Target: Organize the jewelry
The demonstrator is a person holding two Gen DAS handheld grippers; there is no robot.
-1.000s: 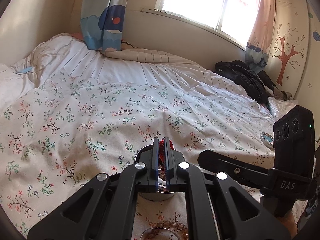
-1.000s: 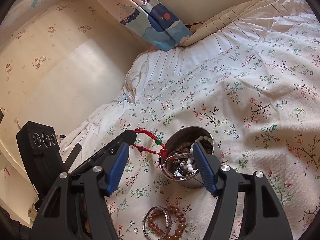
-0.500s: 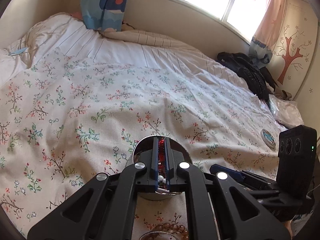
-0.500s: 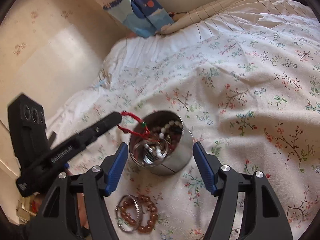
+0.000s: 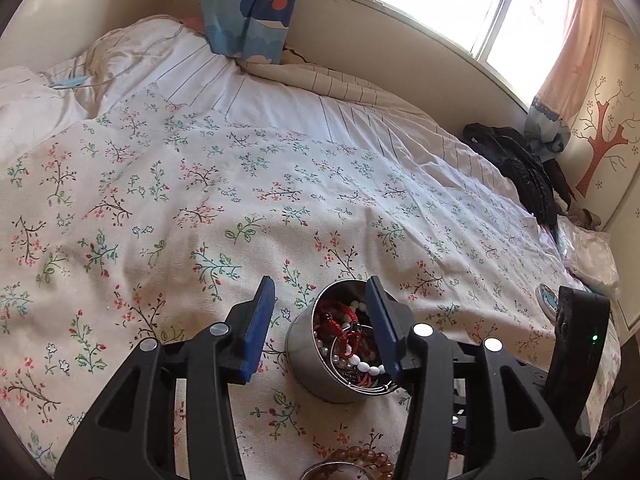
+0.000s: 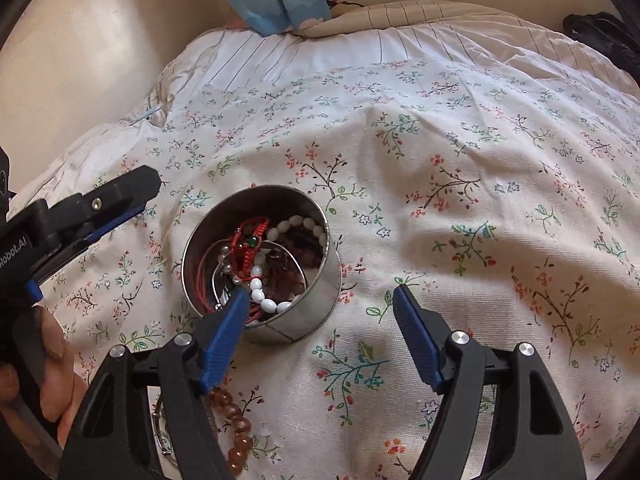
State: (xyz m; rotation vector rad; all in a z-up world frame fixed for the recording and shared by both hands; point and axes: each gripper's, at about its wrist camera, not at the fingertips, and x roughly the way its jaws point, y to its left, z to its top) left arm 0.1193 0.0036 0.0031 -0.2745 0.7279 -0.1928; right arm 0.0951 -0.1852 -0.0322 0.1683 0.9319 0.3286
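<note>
A round metal tin point(image 6: 316, 312) stands on the floral bedspread point(image 6: 460, 200), filled with jewelry. On top lies a red cord bracelet point(image 6: 250, 240) with a green bead, beside a white bead bracelet point(image 6: 264, 300). My left gripper point(image 5: 320, 284) hovers over the tin point(image 5: 308, 360); its jaws are opening and nothing is between the pads, the red bracelet point(image 5: 340, 320) lying loose below. My right gripper point(image 6: 320, 292) is open and still widening, empty, its left fingertip over the tin's near rim. A brown bead bracelet point(image 6: 236, 420) and a silver bangle point(image 6: 160, 432) lie on the bed just in front of the tin.
A hand point(image 6: 52, 360) holds the left gripper point(image 6: 146, 196) at the left. Black clothing point(image 5: 520, 164) and a plastic bag point(image 5: 588, 256) lie at the bed's far right, with a small round lid point(image 5: 548, 298) nearer. A wall and a curtain point(image 5: 248, 12) bound the bed's head.
My left gripper has opened and let the red cord bracelet drop into the tin. My right gripper has sunk and tipped down toward the tin, its jaws a little wider.
</note>
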